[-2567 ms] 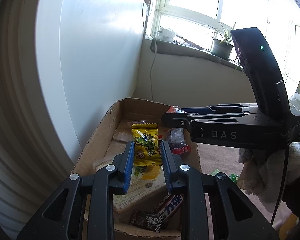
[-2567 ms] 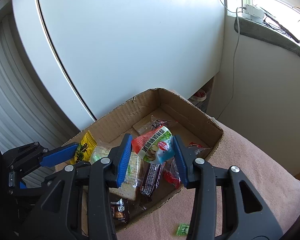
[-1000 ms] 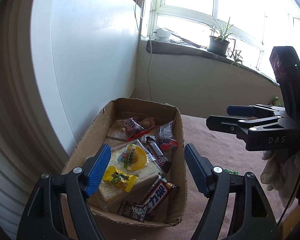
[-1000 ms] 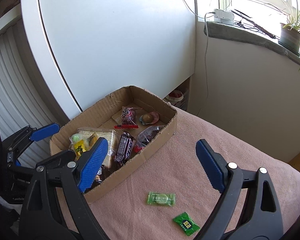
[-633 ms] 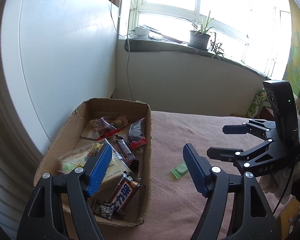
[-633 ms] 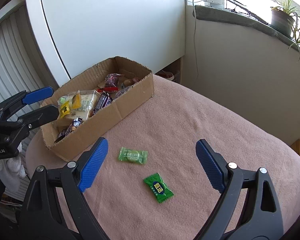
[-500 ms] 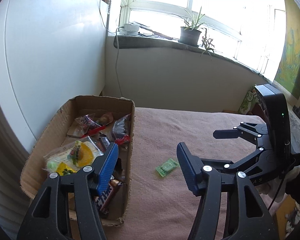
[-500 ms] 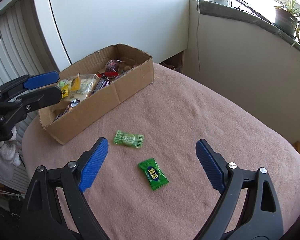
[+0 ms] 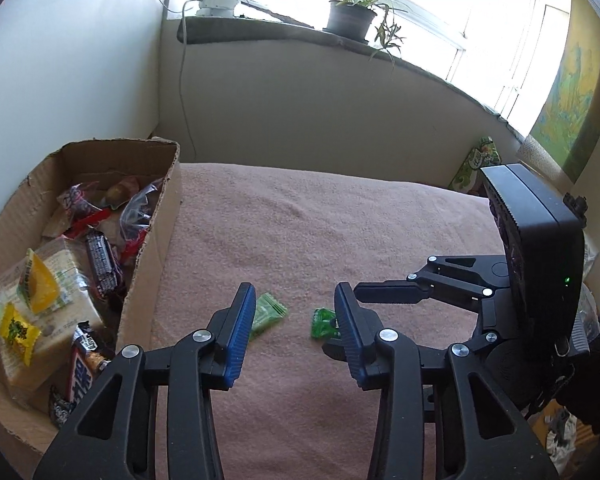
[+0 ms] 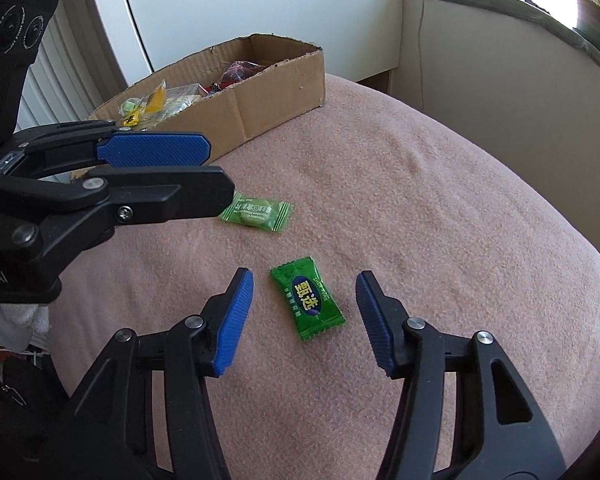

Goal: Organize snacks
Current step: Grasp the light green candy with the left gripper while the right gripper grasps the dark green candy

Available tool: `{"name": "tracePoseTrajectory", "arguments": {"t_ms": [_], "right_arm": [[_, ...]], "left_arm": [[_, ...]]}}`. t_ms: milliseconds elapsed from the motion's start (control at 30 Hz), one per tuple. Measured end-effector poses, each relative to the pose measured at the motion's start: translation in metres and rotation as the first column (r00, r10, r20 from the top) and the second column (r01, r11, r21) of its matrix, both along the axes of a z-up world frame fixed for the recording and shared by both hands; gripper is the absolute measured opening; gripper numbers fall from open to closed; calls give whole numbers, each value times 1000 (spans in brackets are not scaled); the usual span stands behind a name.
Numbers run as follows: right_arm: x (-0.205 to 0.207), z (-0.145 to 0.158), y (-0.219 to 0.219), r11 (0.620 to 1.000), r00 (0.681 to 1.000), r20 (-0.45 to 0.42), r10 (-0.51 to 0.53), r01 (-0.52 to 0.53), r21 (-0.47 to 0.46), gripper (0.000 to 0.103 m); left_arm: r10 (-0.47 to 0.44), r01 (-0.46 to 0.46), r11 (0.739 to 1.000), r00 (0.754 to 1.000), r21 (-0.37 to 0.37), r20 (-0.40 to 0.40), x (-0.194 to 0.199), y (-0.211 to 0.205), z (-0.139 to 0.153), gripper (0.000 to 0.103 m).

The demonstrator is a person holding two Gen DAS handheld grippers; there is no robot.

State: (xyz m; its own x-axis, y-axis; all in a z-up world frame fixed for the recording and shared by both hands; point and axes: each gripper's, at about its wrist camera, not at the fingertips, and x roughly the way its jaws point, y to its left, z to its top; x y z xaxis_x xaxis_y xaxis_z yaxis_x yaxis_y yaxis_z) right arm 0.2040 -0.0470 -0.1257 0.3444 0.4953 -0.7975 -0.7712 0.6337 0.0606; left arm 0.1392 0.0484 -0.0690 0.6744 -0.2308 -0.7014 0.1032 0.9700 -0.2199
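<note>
A cardboard box (image 9: 156, 240) (image 10: 268, 100) holds several snacks: a yellow candy (image 9: 16, 330), crackers, chocolate bars. Two green candies lie on the pink cloth. The light green candy (image 10: 258, 214) (image 9: 268, 314) lies nearer the box, just beyond my left gripper (image 9: 294, 330), which is open and empty. The dark green candy (image 10: 308, 298) (image 9: 324, 323) lies between the open fingers of my right gripper (image 10: 304, 316), which is empty and low over the cloth. The left gripper also shows in the right wrist view (image 10: 156, 168), the right gripper in the left wrist view (image 9: 380, 292).
The pink cloth (image 10: 440, 200) covers a rounded surface that drops off at the right and front. A white cabinet (image 10: 240, 0) stands behind the box. A window sill with a potted plant (image 9: 350, 16) runs along the far wall.
Both grippers let go of their snacks into the box, opened, and swung right away from it. They have come down close over the two green candies on the cloth.
</note>
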Motion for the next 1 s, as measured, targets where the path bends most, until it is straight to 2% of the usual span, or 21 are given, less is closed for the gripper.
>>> {"name": "tracePoseTrajectory", "arguments": {"t_ms": [167, 267, 567, 667, 733, 800, 1000], "right_arm": [[1, -1, 0, 1000, 1000, 0, 10, -10, 14, 56], [1, -3, 0, 1000, 1000, -7, 18, -17, 17, 48], [1, -9, 4, 1000, 1000, 0, 30, -30, -6, 48], [0, -9, 6, 999, 999, 17, 35, -35, -24, 45], [0, -10, 7, 999, 999, 27, 34, -33, -39, 37], [0, -10, 6, 998, 999, 32, 35, -34, -48, 35], [-2, -10, 1, 997, 998, 48, 39, -35, -71, 25]], "left_arm": [[35, -35, 999, 998, 6, -49, 15, -1, -18, 40], [55, -55, 998, 995, -5, -79, 24, 0, -29, 39], [69, -68, 998, 992, 13, -110, 33, -4, -42, 39], [51, -51, 999, 992, 7, -117, 33, -6, -43, 39], [41, -41, 999, 992, 2, -122, 31, -6, -44, 39], [34, -34, 999, 991, 0, -128, 27, -2, -43, 39], [8, 0, 998, 991, 60, -133, 19, -7, -44, 38]]}}
